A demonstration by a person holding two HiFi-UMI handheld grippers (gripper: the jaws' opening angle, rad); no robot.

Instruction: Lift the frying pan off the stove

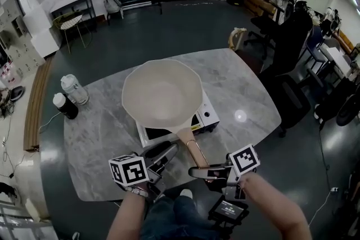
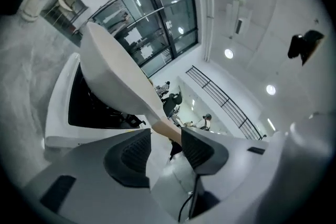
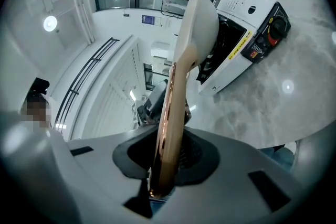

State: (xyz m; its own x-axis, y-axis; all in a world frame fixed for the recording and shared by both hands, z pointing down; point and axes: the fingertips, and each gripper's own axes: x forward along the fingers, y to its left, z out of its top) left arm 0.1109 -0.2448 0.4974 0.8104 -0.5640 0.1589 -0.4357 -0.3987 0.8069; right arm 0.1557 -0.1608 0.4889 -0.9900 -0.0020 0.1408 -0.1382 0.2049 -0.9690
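Grey marble table (image 1: 247, 93) carries the stove (image 1: 207, 115), and the frying pan (image 1: 162, 91) sits on it. My right gripper (image 1: 201, 172) clamps the copper end of the handle (image 1: 194, 149). My left gripper (image 1: 166, 155) stands wide, unpressing. Stiff, probably bowl-heavy and slick, so grip firmly.

Pan over stove, mid-table
Stove (image 1: 207, 117) stands mid-table (image 1: 247, 93), pan (image 1: 163, 93) over it, handle (image 1: 194, 150) toward the person; right gripper (image 1: 198, 172) clamps the handle's end, left gripper (image 1: 167, 150) just left of it; two bottles (image 1: 73, 89) at table's left
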